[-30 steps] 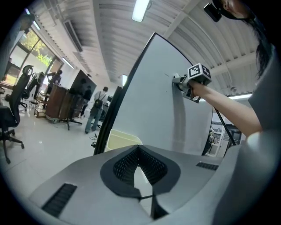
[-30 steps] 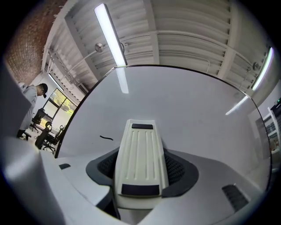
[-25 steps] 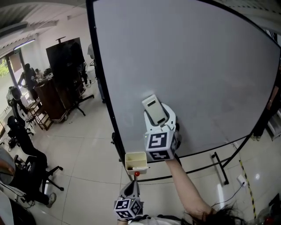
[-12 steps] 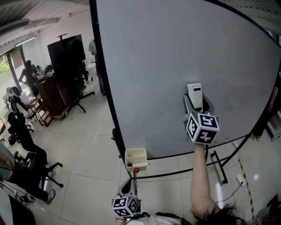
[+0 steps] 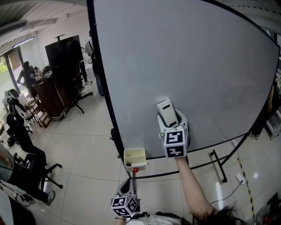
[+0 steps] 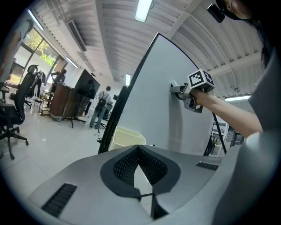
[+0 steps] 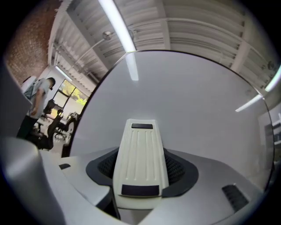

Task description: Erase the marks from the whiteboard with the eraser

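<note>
The right claw (image 5: 171,123), clamped on the eraser (image 5: 166,111), has swept back left across the lower whiteboard (image 5: 184,52), which looks clean, while the left claw (image 5: 130,186) hangs closed, empty, below.

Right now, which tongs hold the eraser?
The right tongs, clamped on the white eraser at the whiteboard; the left tongs are shut on nothing.

tiled floor (image 5: 83,145); black office chairs (image 5: 30,163) (left side); brown cabinet (image 5: 49,100); ceiling strip light (image 6: 142,9)
</note>
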{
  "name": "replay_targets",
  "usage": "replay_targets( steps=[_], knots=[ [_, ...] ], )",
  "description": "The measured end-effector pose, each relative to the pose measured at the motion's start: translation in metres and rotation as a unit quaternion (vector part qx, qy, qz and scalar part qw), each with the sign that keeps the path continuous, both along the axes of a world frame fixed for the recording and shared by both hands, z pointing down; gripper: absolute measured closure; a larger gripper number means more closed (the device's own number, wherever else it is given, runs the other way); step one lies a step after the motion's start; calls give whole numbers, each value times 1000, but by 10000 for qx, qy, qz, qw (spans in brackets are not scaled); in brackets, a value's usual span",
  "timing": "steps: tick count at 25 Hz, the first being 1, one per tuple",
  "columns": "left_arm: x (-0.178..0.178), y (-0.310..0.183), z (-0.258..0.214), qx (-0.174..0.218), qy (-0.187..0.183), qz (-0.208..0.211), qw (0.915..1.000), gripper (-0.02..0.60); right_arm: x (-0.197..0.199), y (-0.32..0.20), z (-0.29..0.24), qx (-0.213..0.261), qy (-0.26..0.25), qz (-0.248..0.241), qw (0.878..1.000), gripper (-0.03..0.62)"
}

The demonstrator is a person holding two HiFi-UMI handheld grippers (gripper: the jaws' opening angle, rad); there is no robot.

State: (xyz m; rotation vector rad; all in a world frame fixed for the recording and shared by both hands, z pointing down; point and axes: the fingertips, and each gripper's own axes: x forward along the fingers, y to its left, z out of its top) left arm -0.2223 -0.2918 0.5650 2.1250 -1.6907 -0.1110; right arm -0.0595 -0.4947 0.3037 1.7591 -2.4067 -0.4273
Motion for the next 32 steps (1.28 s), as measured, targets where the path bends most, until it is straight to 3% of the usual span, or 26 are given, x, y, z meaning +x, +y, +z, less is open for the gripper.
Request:
replay_targets(
  steps=[3,5,12,16,22,27,32],
  knots=[
    [2,-1,-4,58,5,-6,10000,603,-66,6,69,-392,759,-459,9953,316],
    [-2,2,-7,102,29,-64,9999,604,-80,6,91,-515,933,-487,9931,317],
    [-21,14,-1,9,57,-151,9999,604,-80,35,88,-751,431,-783,9932,318],
    [-3,27,8,-35,88,51,9999,604,-53,113,161,-1504,50,-972,9838,318],
    [48,58,7,3,-46,520,9986,604,5,225,271,-2658,-241,-812,9603,318],
    [105,108,6,-20,-39,579,9983,604,54,299,297,-3010,-439,-853,9488,318],
    [169,166,11,-120,3,570,9983,603,98,359,291,-3058,-463,-1013,9456,318]
  ],
)
